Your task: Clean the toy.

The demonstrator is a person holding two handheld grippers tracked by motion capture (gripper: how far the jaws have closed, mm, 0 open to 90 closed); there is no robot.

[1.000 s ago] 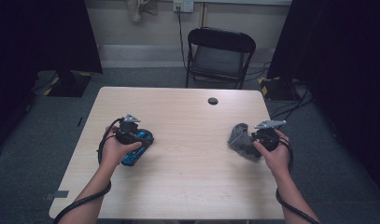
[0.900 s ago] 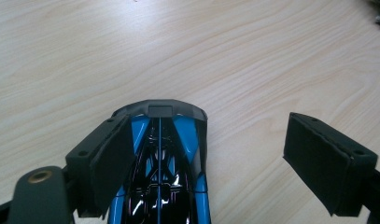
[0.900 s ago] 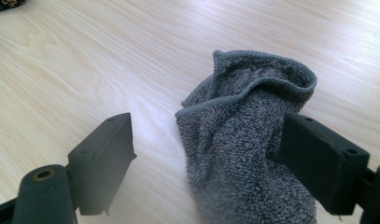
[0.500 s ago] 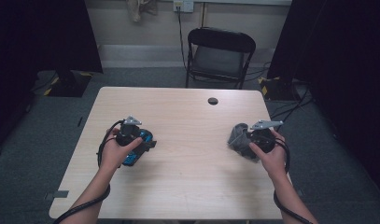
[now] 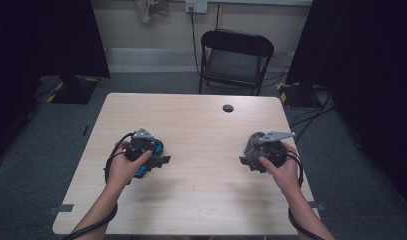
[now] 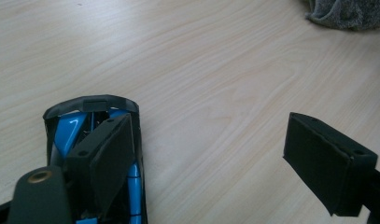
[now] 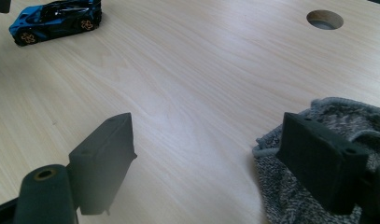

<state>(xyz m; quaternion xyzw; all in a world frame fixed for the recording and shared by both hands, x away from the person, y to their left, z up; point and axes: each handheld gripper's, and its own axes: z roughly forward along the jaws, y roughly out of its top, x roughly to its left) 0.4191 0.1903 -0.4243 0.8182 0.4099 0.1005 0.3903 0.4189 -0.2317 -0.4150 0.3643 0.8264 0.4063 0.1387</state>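
Note:
A blue and black toy car [image 6: 71, 133] lies on the wooden table [image 5: 201, 125] under the left jaw of my left gripper [image 6: 211, 135]. Those jaws stand wide apart with bare wood between them. In the high view the left gripper [image 5: 161, 159] sits over the car [image 5: 157, 147] at the table's left. My right gripper [image 7: 206, 135] is open too, and its right jaw hangs over the edge of a grey knitted cloth [image 7: 290, 200]. From above, the right gripper [image 5: 248, 157] is beside the cloth [image 5: 252, 141] at the table's right. The right gripper view catches the car [image 7: 57, 18] far off at top left.
A round cable hole [image 5: 228, 108] is near the table's far edge, and the right gripper view has the hole [image 7: 324, 19] at its top right. A black folding chair [image 5: 235, 60] stands behind the table. Dark curtains hang on both sides.
Both hands have drifted slightly inward, toward the middle of the table. The car and the cloth lie where they were.

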